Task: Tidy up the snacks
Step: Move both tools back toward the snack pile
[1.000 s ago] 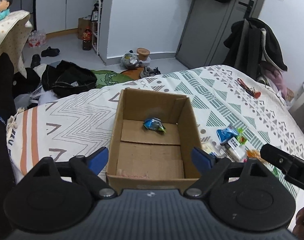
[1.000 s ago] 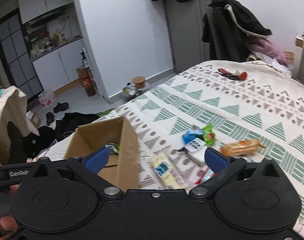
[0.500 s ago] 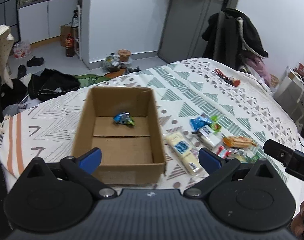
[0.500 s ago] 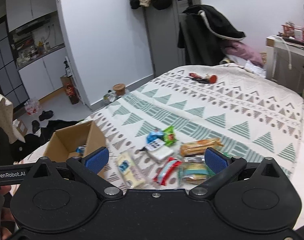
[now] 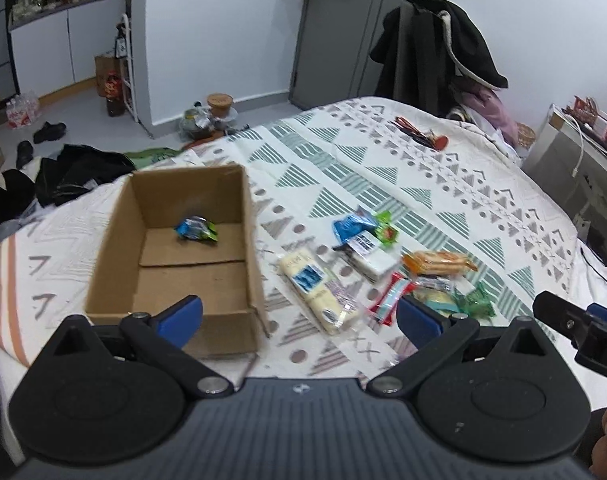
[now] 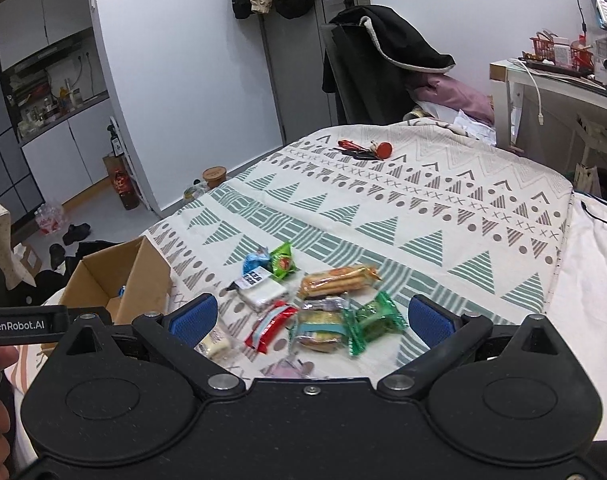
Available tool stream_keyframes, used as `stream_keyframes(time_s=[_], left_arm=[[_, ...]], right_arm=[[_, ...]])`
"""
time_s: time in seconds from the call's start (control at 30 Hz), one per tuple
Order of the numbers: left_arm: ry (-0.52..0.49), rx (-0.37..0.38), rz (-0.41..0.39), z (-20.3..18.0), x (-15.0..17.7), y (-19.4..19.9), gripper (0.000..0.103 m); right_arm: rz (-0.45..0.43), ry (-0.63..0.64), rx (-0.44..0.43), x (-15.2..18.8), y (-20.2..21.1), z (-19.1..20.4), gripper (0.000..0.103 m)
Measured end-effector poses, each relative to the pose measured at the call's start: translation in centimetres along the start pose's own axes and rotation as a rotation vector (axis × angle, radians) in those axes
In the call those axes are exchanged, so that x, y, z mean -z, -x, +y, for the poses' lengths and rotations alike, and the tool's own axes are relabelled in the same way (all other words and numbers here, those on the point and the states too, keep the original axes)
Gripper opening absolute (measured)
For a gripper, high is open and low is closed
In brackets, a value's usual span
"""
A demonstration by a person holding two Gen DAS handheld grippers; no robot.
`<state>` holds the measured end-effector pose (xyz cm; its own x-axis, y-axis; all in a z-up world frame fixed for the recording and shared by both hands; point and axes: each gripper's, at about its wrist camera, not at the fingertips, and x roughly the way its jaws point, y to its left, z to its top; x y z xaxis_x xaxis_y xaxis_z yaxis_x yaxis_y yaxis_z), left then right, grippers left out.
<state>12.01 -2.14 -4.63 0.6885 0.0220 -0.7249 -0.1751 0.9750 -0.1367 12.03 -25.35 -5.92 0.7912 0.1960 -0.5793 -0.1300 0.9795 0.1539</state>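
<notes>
Both the left claw and right claw hover spread and empty above the bed, one snack lying in the cardboard box, the overlapping snack packets risking a double pickup or slippage.

An open cardboard box sits upright, holding one blue-green snack packet near its far wall. Beside the box's right wall, loose wrapped snacks lie clustered, flat.
</notes>
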Motion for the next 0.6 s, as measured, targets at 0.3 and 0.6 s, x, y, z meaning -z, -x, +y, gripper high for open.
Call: stream_keyframes(time_s=[0.3, 0.6], left_arm=[[-0.039, 0.012, 0.014, -2.4, 0.7, -0.9, 0.102], [-0.045, 0.015, 0.034, -3.6, 1.4, -2.8, 0.095]], right_arm=[[0.025, -0.028, 0.019, 1.0, -0.5, -2.4, 0.103], [0.060, -0.090, 0.029, 1.6, -2.3, -3.6, 0.101]])
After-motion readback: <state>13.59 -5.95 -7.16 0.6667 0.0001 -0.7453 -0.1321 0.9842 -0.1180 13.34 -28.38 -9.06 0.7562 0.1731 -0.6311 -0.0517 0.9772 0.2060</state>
